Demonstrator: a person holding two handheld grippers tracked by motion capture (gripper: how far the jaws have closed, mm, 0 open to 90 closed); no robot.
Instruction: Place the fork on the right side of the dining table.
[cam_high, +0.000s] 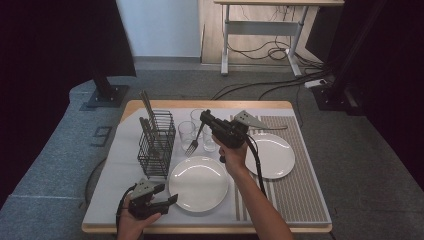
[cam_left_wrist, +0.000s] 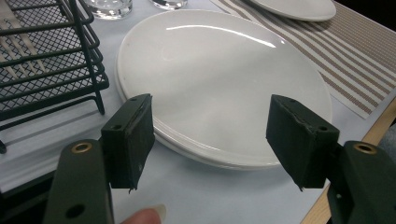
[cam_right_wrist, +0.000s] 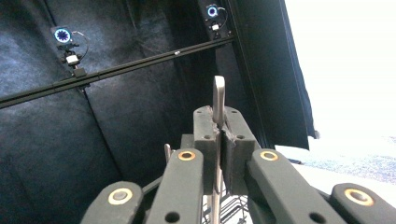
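Observation:
My right gripper is raised above the table's middle and is shut on a metal fork, which hangs tines down over the drinking glasses. In the right gripper view the fork's handle sticks up out of the closed gripper. My left gripper rests low near the front left edge, open, beside a white plate. In the left gripper view that plate lies just beyond the open gripper. A black wire cutlery basket with utensils stands at the left.
A second white plate sits on a striped placemat at the right. The basket's wire wall stands close to my left gripper's left side. A desk frame and cables lie on the floor beyond the table.

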